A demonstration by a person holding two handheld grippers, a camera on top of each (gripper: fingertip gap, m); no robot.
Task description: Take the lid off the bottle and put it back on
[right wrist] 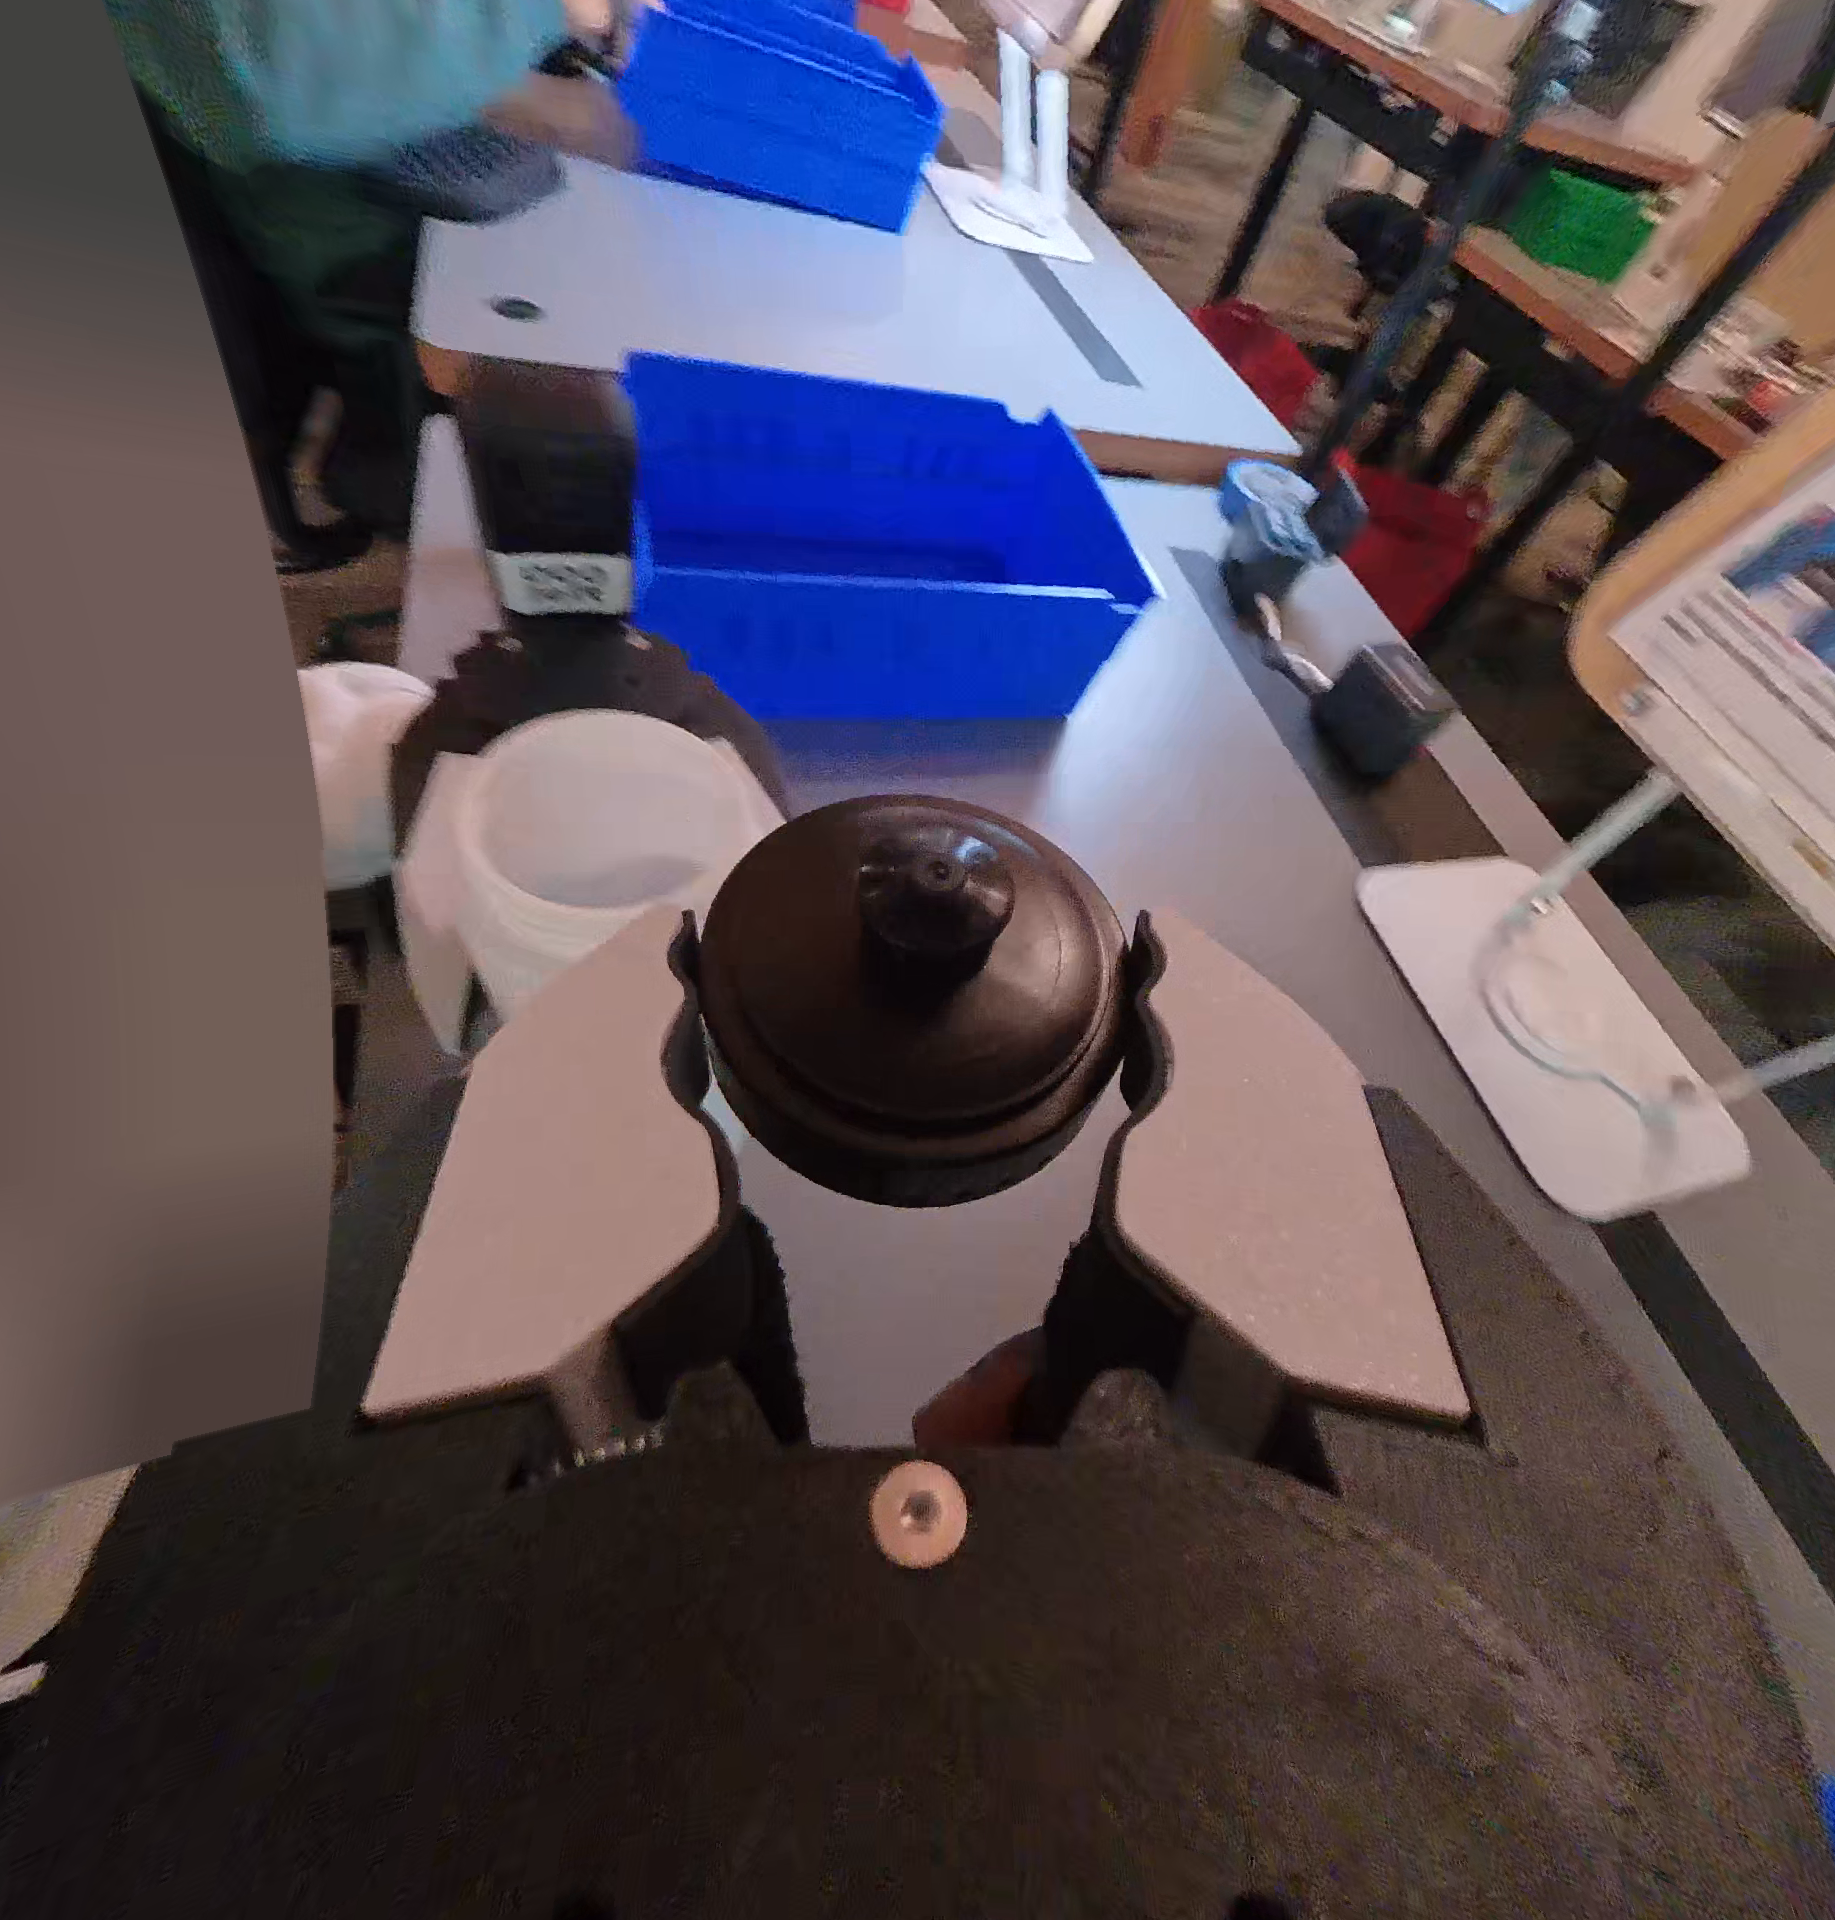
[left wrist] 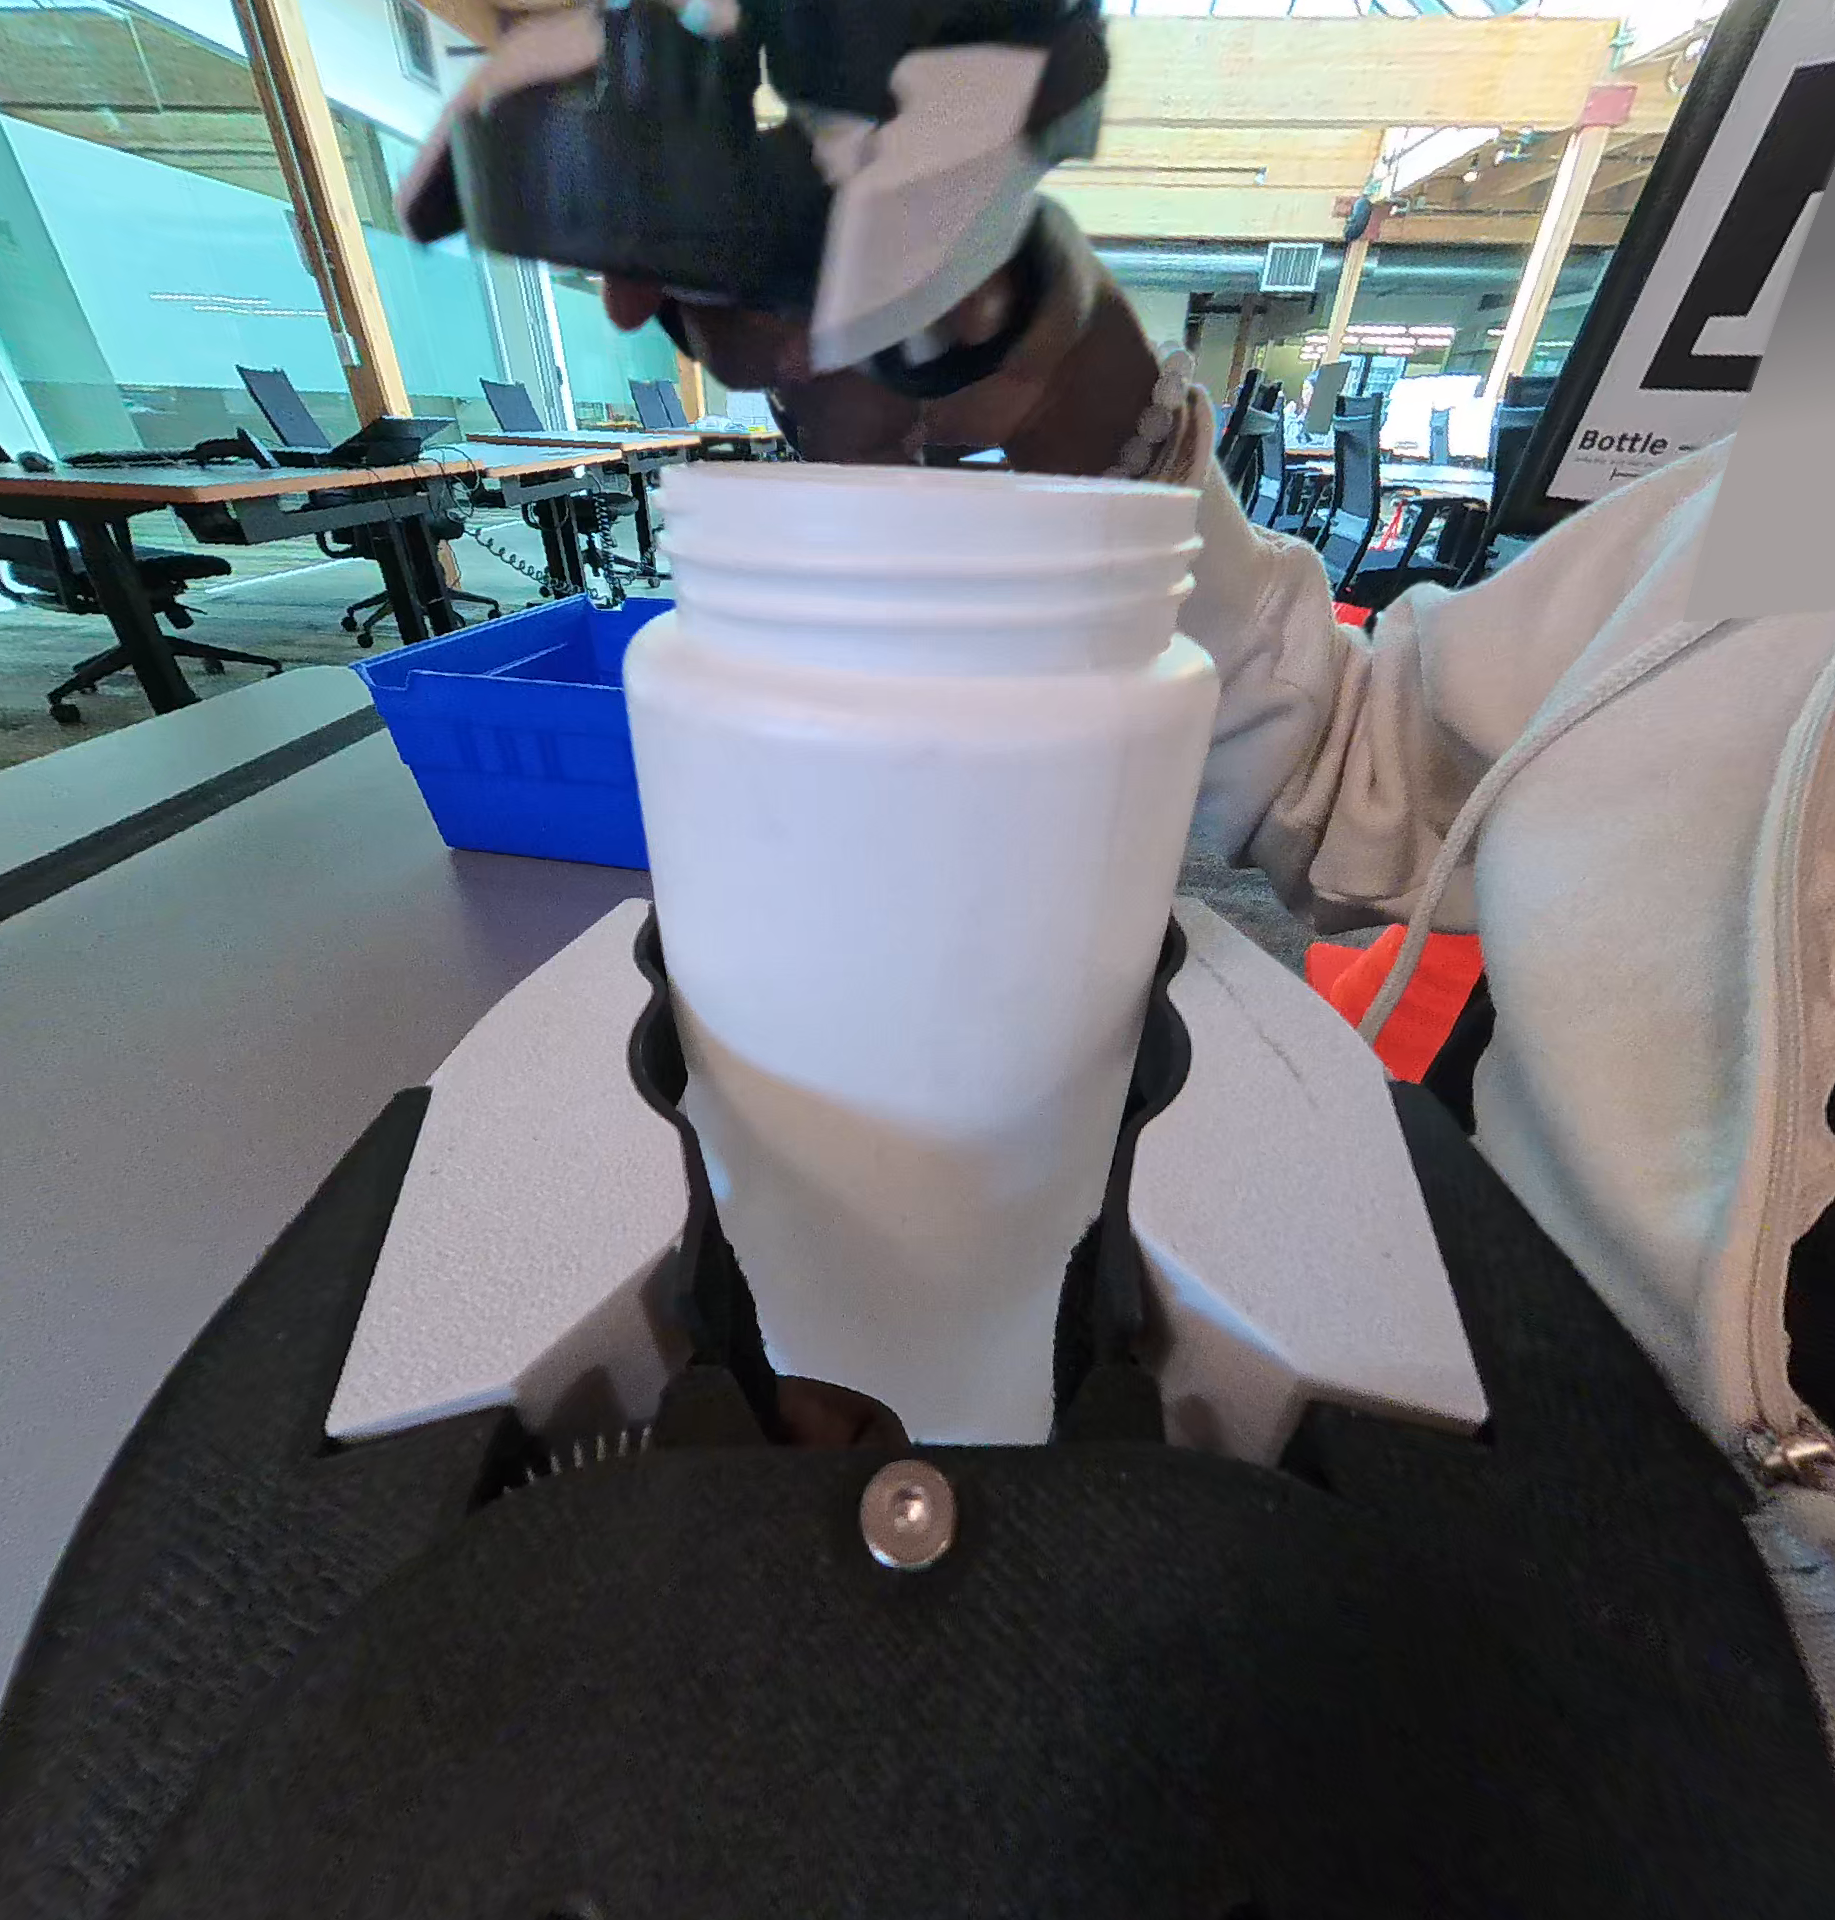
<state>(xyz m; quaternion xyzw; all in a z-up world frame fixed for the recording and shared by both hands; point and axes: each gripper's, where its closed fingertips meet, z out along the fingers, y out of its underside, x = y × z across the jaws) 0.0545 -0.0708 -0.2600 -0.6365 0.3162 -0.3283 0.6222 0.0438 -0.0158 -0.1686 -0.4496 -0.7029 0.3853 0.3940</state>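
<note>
In the left wrist view, a grey table point(left wrist: 196, 1039) fills the left side, with a blue plastic bin point(left wrist: 518, 738) standing on it just behind and left of the bottle. The left tongs point(left wrist: 908, 1039) are closed around the lower body of the white plastic bottle point(left wrist: 913, 831), one grey finger pressed to each side, and they hold it roughly upright with its threaded neck bare and its mouth open. Above the mouth and a little to the left, clear of the rim, the black lid point(left wrist: 632, 166) hangs tilted and blurred in the grip of the right tongs point(left wrist: 684, 156). To the right, a person's sleeve in a pale hooded top point(left wrist: 1412, 727) reaches up behind the bottle. In the right wrist view, the bottle's open mouth point(right wrist: 591, 821) lies at the left, just below and beside the lid, with the left tongs point(right wrist: 539, 769) dark around it. In the middle, the right tongs point(right wrist: 913, 1029) are clamped on the rim of the black lid point(right wrist: 908, 997), its knobbed top facing the camera, fingers touching both sides. Behind stands a blue bin point(right wrist: 871, 561) on the table point(right wrist: 1204, 810), and farther right a white stand base point(right wrist: 1547, 1039) carries a wire holder with a printed sheet.
</note>
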